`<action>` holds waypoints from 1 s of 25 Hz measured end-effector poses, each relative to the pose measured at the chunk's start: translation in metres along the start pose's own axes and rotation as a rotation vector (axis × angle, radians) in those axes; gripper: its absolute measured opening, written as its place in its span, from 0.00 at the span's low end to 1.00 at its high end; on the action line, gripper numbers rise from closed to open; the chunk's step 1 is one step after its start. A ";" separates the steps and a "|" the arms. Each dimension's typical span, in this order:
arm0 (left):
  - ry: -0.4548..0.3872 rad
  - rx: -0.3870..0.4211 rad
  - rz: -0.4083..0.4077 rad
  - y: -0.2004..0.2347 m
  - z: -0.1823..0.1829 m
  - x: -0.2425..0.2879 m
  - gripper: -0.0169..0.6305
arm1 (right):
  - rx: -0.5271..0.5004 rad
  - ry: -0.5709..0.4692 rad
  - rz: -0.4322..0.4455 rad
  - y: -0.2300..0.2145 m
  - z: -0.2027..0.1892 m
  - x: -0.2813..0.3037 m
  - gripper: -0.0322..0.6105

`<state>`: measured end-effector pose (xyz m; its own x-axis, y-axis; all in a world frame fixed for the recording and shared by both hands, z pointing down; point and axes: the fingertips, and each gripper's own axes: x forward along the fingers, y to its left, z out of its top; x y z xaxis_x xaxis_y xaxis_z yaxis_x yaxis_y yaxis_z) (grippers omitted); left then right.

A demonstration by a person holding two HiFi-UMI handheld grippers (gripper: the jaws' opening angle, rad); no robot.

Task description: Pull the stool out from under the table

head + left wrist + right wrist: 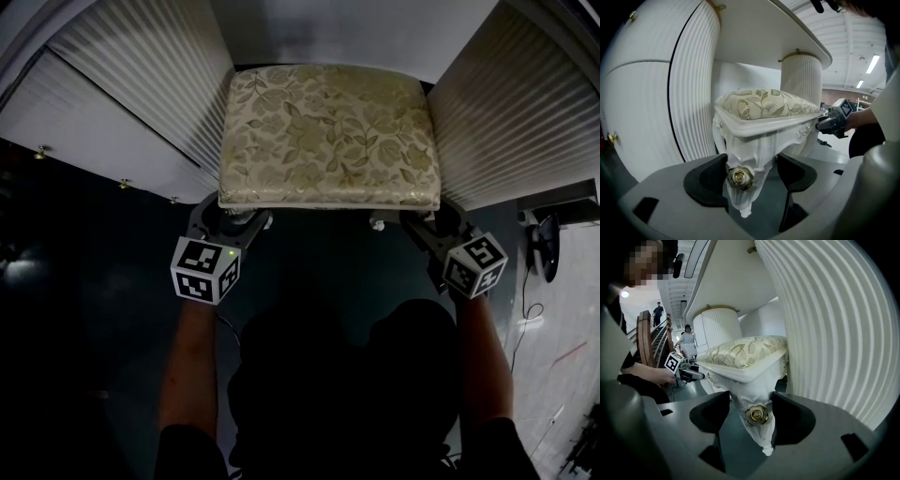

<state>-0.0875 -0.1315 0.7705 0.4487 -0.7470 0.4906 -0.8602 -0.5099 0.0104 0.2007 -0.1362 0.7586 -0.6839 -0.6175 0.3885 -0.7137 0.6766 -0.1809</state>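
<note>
The stool (328, 131), white with a floral gold cushion, stands in the gap between the table's ribbed pedestals (141, 75), its near edge toward me. My left gripper (234, 217) is at its near left leg (740, 187). The leg, with a gold rose, sits between the jaws, with a gap beside the right pad, so this gripper is open. My right gripper (427, 220) is at the near right leg (757, 427), and its pads press the leg's upper part. Each gripper also shows in the other's view: right gripper (832, 123), left gripper (686, 372).
The white tabletop (356, 33) overhangs the stool's far side. Ribbed curved pedestals (525, 112) stand close on both sides, with gold knobs (124, 184) on the left one. A cable and a dark object (544, 244) lie on the floor at right. People (687, 341) stand far behind.
</note>
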 end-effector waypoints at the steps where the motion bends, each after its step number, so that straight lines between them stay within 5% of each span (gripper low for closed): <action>1: -0.001 -0.005 0.017 0.000 0.000 0.002 0.55 | -0.007 0.008 0.030 0.000 -0.001 -0.002 0.44; 7: 0.023 -0.015 0.017 -0.002 -0.002 0.002 0.56 | -0.063 0.115 0.148 -0.006 -0.006 -0.007 0.42; 25: -0.009 -0.039 -0.106 0.000 -0.002 -0.003 0.53 | -0.033 0.060 0.014 -0.003 0.000 -0.005 0.41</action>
<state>-0.0896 -0.1282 0.7705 0.5399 -0.6934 0.4772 -0.8163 -0.5697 0.0958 0.2061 -0.1352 0.7569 -0.6826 -0.5839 0.4394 -0.6984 0.6983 -0.1570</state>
